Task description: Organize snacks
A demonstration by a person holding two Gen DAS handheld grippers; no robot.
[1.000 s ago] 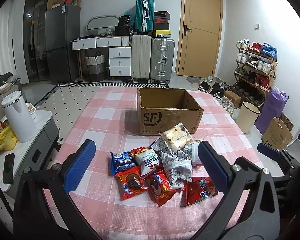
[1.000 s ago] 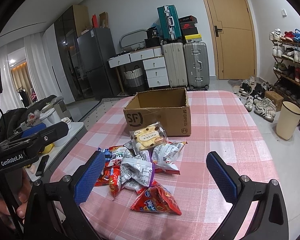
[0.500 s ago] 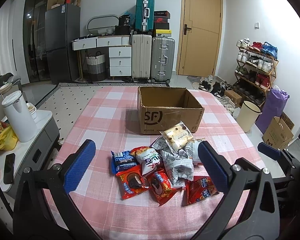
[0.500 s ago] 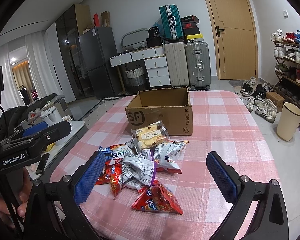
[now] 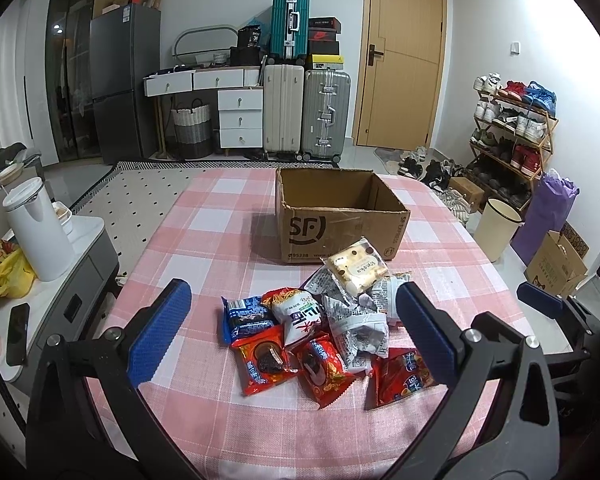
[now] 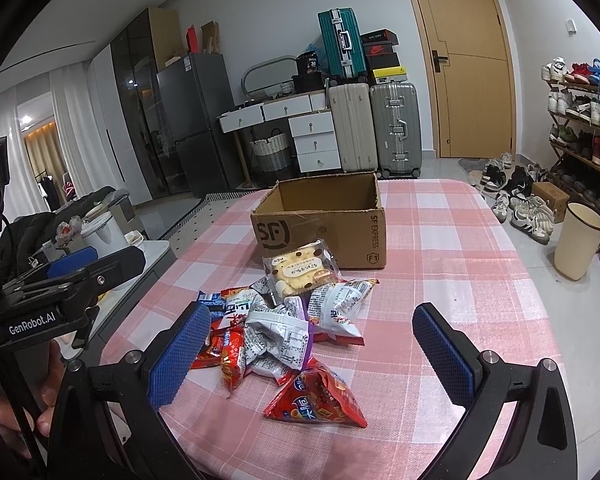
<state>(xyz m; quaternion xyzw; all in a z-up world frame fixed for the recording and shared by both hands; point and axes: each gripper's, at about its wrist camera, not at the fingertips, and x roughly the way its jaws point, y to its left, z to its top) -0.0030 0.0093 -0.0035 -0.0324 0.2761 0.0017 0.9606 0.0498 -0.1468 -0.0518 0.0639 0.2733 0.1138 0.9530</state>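
Note:
A heap of snack packets [image 5: 324, 320] [image 6: 288, 316] lies on the pink checked tablecloth, just in front of an open brown cardboard box [image 5: 340, 216] [image 6: 324, 220] that looks bare inside. A clear pack of pale biscuits [image 5: 356, 266] [image 6: 300, 268] tops the heap beside the box. Red packets [image 5: 260, 360] and a red pouch [image 6: 320, 396] lie nearest me. My left gripper [image 5: 288, 336] is open above the near side of the heap, holding nothing. My right gripper [image 6: 312, 356] is open too, with the red pouch between its blue pads.
The table [image 5: 204, 240] drops off at left toward a low cabinet with a white kettle [image 5: 40, 236]. A person's hand [image 6: 48, 384] holds the left gripper's handle. Suitcases [image 5: 304, 112], drawers and a shoe rack [image 5: 512, 128] stand beyond the table.
Both views shift very slightly; the box and heap sit a touch further right in the right wrist view. Nothing was grasped and no packet moved.

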